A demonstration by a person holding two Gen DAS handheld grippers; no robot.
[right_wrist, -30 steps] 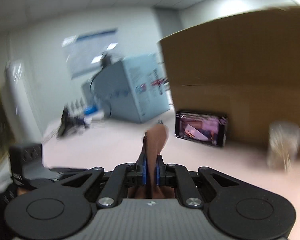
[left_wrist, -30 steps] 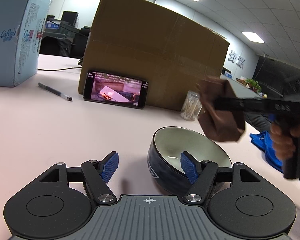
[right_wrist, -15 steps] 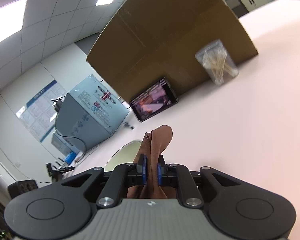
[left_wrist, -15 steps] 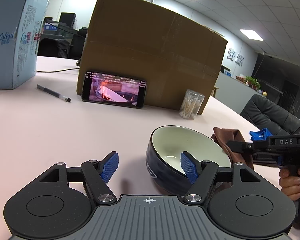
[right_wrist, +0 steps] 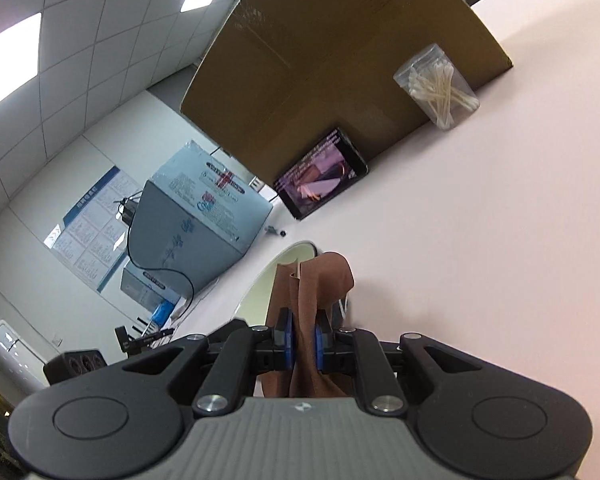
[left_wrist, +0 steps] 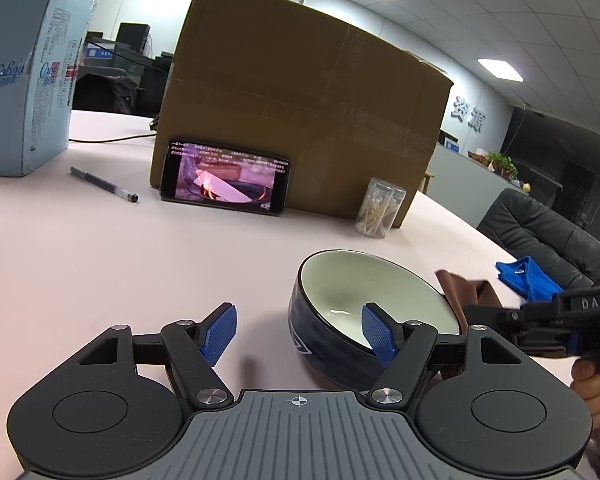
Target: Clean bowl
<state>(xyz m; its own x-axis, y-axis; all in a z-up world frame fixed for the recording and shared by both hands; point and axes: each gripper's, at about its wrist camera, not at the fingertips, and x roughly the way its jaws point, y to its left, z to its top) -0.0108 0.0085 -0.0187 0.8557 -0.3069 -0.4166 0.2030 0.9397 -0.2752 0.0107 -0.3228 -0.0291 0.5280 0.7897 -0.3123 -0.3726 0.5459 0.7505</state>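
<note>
A dark blue bowl (left_wrist: 324, 336) with a cream inside stands on the pink table (left_wrist: 100, 272), just beyond my left gripper (left_wrist: 299, 334). That gripper is open. Its left pad (left_wrist: 220, 334) hangs over bare table, and its right pad (left_wrist: 378, 334) overlaps the bowl's near rim; contact cannot be told. My right gripper (right_wrist: 302, 344) is shut on a folded brown cloth (right_wrist: 320, 280). It sits rolled to one side at the bowl's right rim (right_wrist: 268, 280). In the left wrist view the cloth (left_wrist: 468, 292) touches or nearly touches that rim, with the right gripper (left_wrist: 484, 314) behind it.
A big cardboard box (left_wrist: 300, 120) stands at the back with a lit phone (left_wrist: 224, 182) leaning on it. A jar of cotton swabs (left_wrist: 380, 208), a pen (left_wrist: 104, 184) and a pale blue carton (left_wrist: 20, 80) are also on the table. A blue cloth (left_wrist: 524, 276) lies at the right edge.
The right gripper came down with the brown cloth from above the bowl to beside its right rim, rolling as it went. The left gripper and bowl stayed put.
</note>
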